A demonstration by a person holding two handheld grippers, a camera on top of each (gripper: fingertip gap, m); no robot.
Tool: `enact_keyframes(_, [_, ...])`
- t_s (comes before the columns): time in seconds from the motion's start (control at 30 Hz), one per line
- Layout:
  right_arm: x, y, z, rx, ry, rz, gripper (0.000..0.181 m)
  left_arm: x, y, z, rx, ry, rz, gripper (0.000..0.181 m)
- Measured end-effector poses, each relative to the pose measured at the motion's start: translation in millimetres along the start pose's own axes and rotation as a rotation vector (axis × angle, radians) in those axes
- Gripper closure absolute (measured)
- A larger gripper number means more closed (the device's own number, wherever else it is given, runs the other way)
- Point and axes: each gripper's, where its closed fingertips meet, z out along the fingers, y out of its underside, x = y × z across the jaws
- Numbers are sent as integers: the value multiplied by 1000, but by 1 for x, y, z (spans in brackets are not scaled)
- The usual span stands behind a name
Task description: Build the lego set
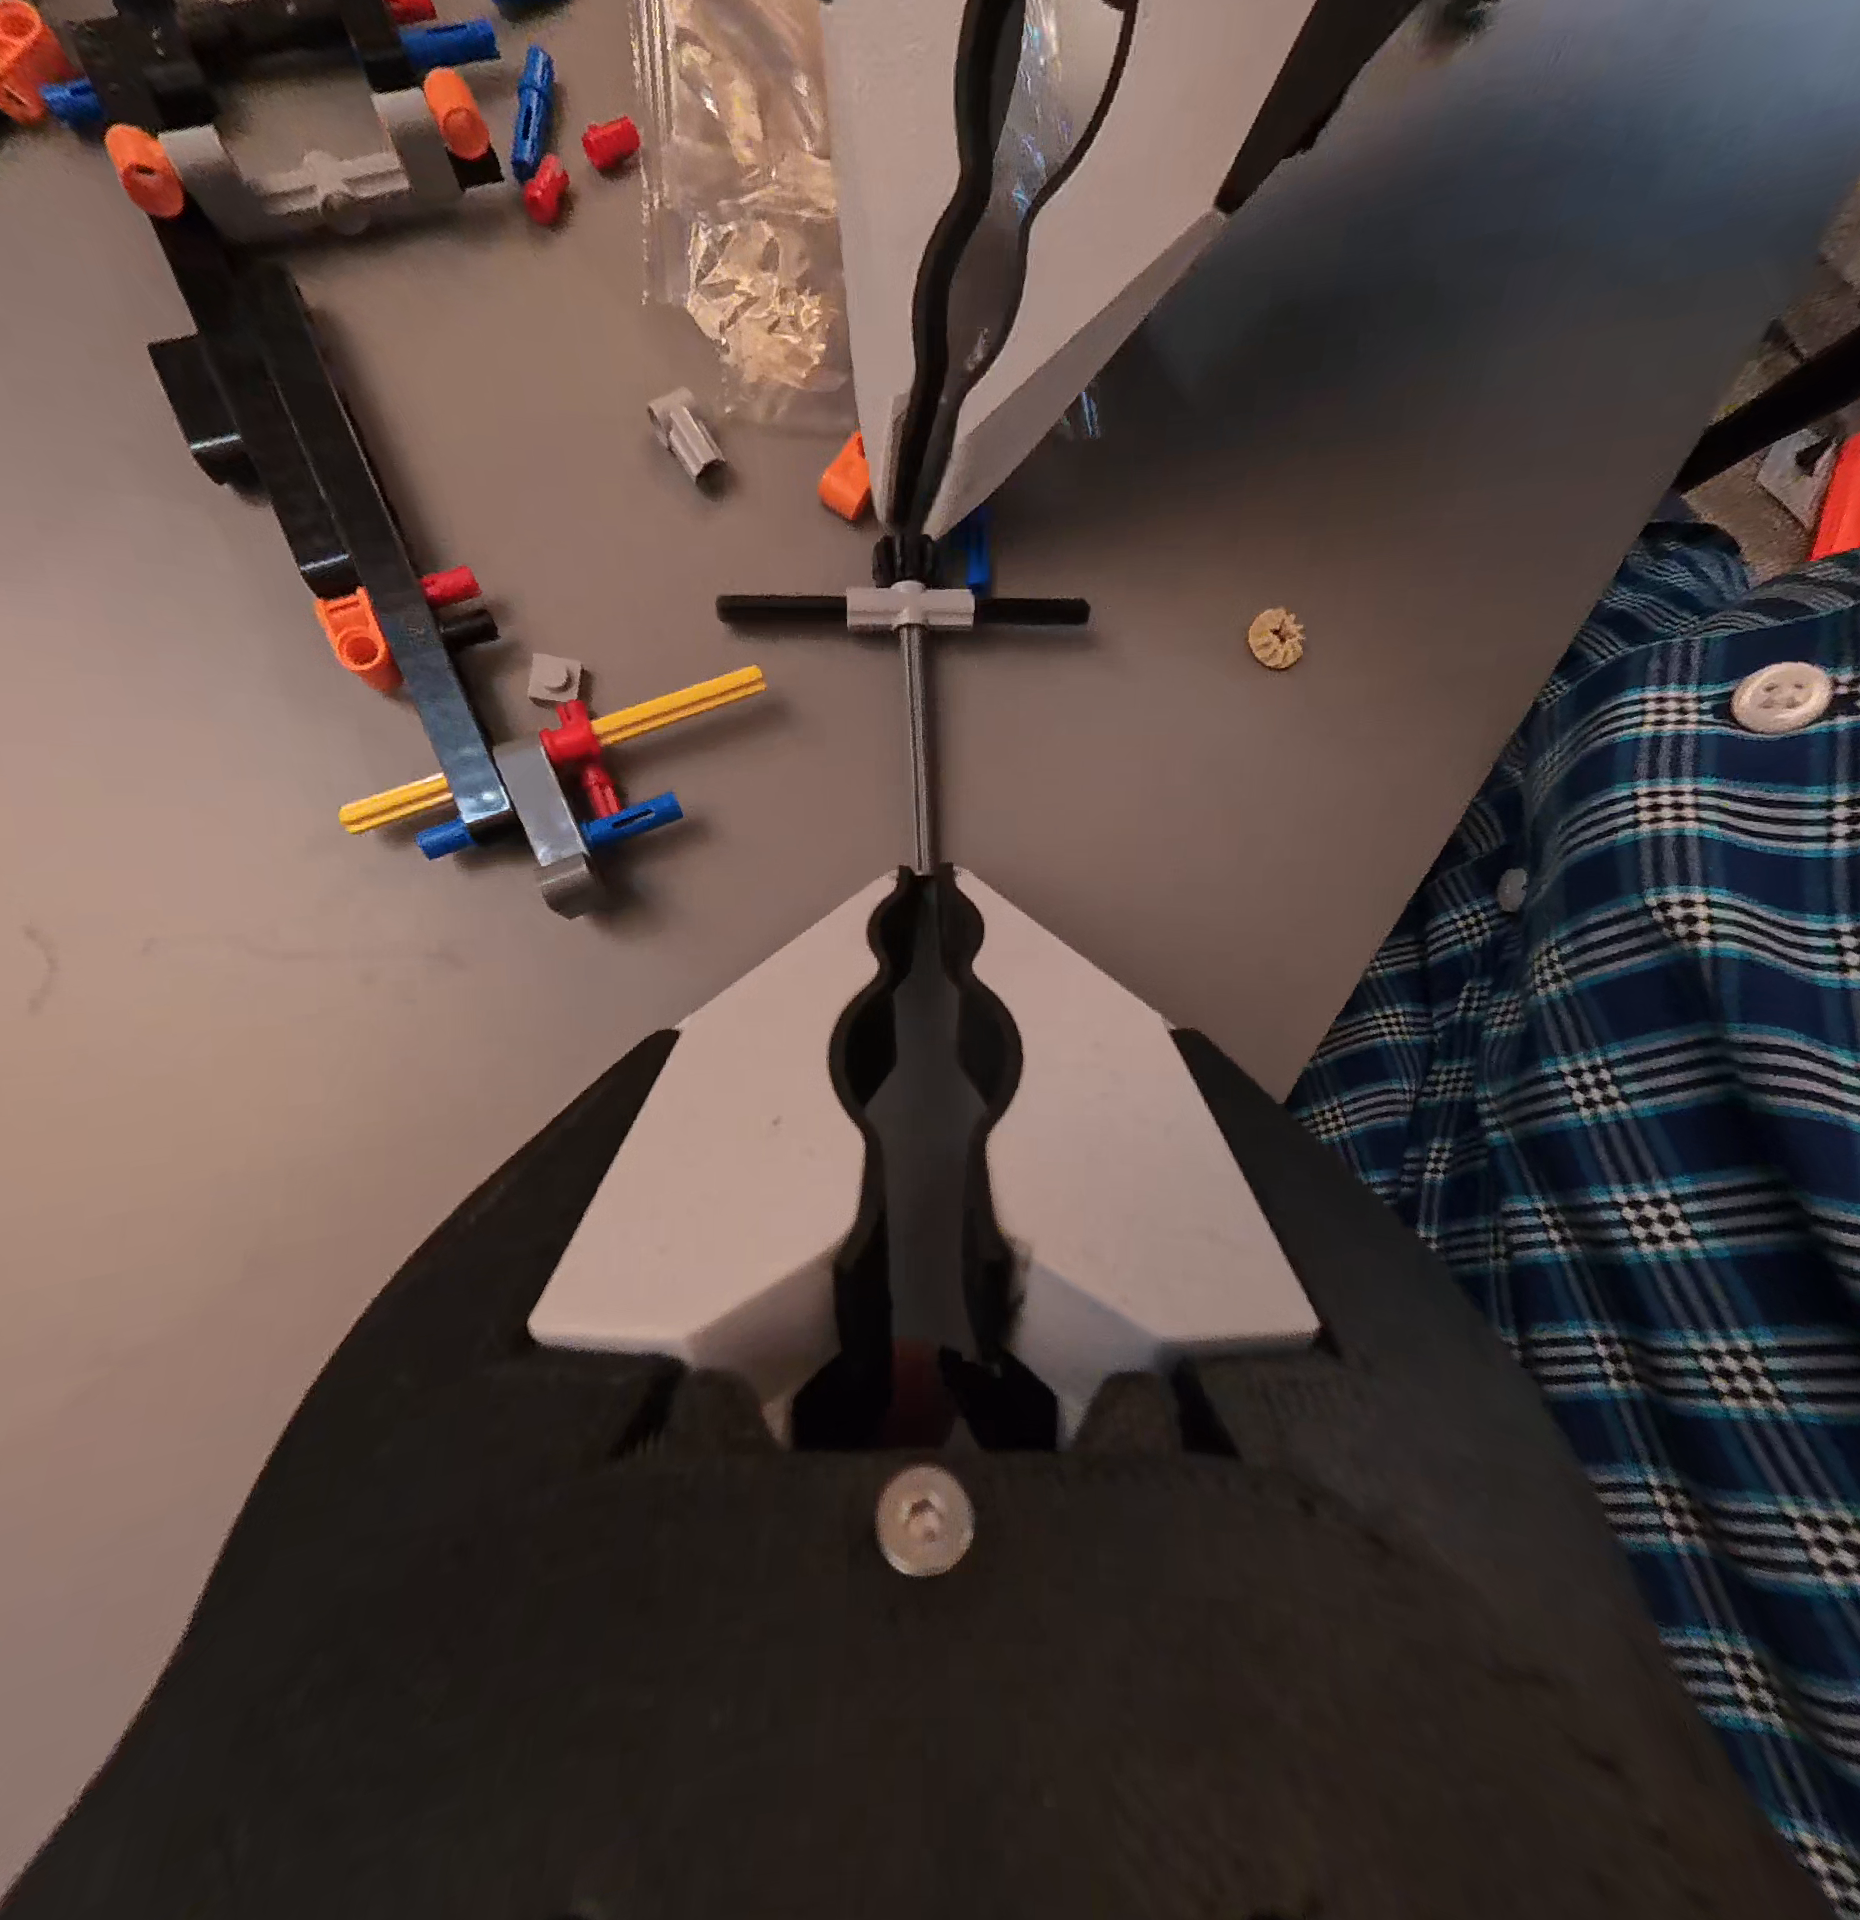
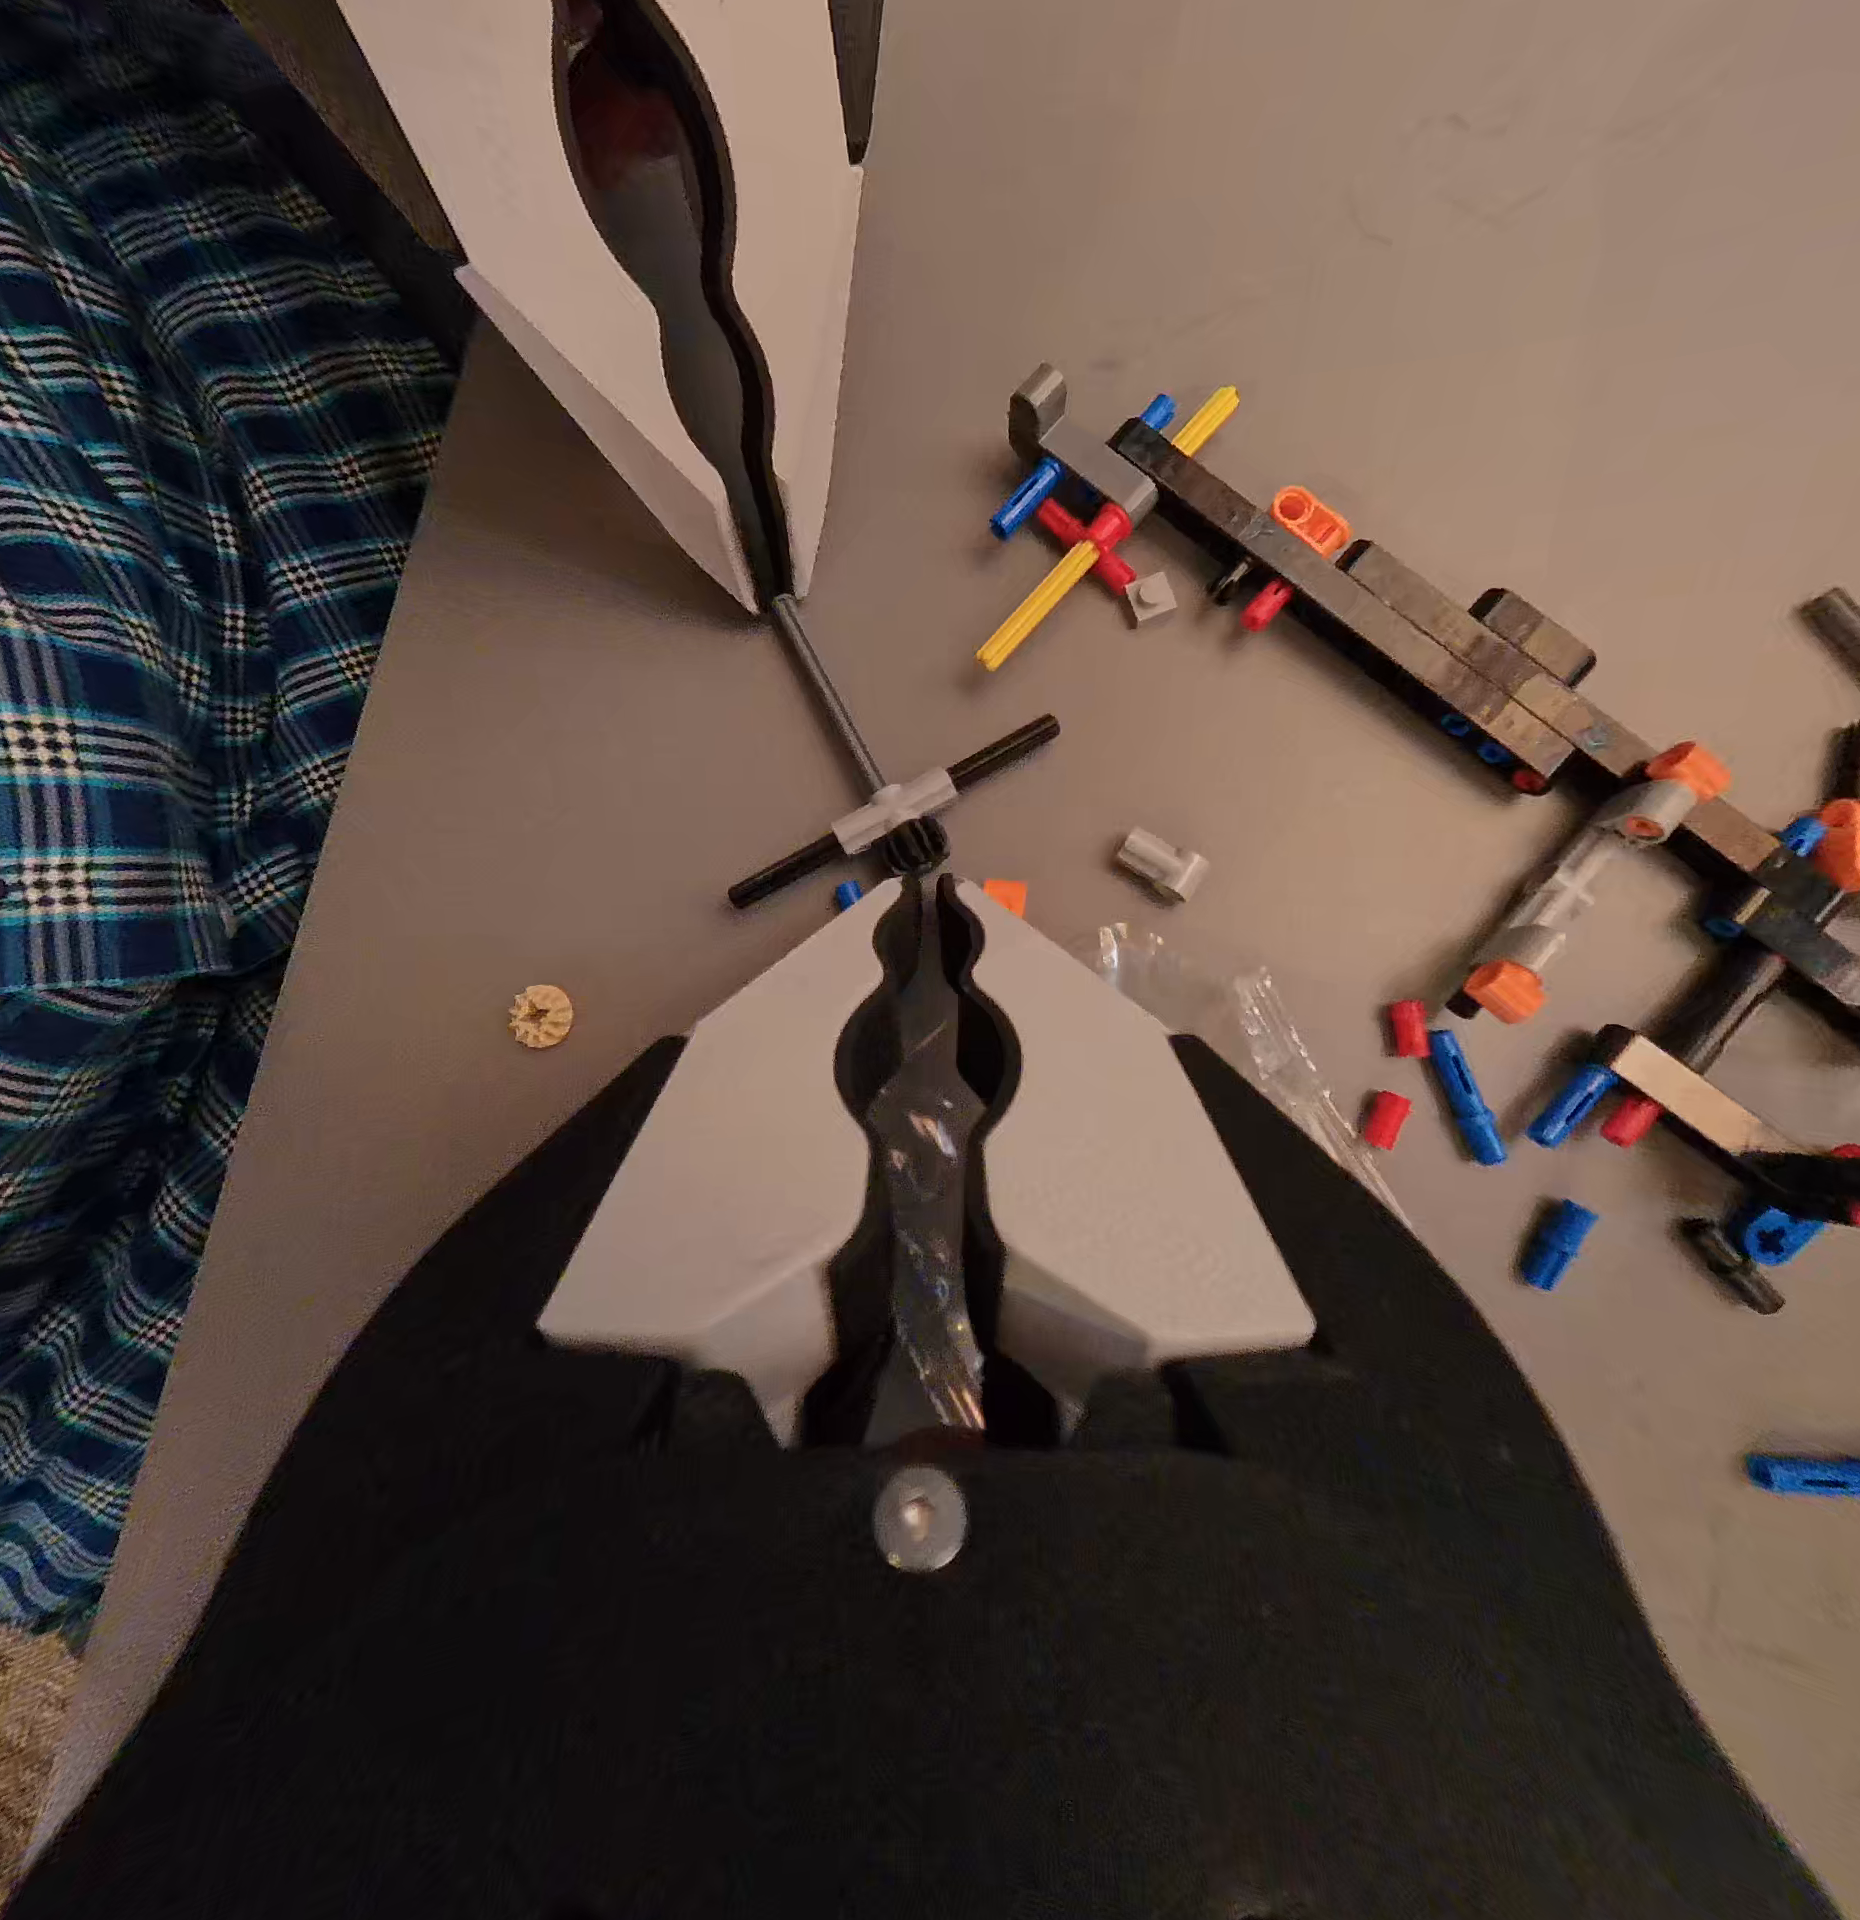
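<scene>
Both hand-held grippers meet tip to tip over the counter (image 1: 230,1039), near its edge on the person's side, where a plaid shirt (image 1: 1653,1039) borders the surface. The left hand-held gripper (image 1: 921,878) is closed narrow on the near end of a thin grey axle (image 1: 918,748), whose long axis runs straight ahead from its fingertips. At the far end of that axle sits a grey cross connector (image 1: 910,608), through which a black axle (image 1: 1030,611) passes crosswise, forming a T. The right hand-held gripper (image 2: 924,883) approaches from the opposite side, closed narrow on a small black gear (image 2: 913,847) that sits hard against the connector, in line with the grey axle. Whether the gear is fully seated cannot be told. Judgement: the step in hand is fitting this gear to the axle assembly; any further push must follow the grey axle's line, with the left hand-held gripper bracing against the right. A tan gear (image 1: 1276,637) lies loose on the counter, just beside the assembly toward the person's edge, nearer the right hand-held gripper. The larger black beam build (image 2: 1425,623) with orange, red, blue and yellow parts lies well apart toward the counter's far side, together with a clear plastic bag (image 1: 749,208) and a loose grey connector (image 2: 1160,864).
</scene>
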Motion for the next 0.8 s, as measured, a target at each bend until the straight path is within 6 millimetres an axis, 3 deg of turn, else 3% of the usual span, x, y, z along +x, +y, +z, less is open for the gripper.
enact_keyframes(0.03, [0,0,0,0,-9,-8,180,0,0,0,1,-1,-1,180])
enact_keyframes(0.47, [4,-3,1,-74,-74,-195,172,-3,-2,1,-24,12,32,180])
enact_keyframes(0.8, [4,1,1,-80,-192,-264,177,-6,-3,2,-48,30,69,180])
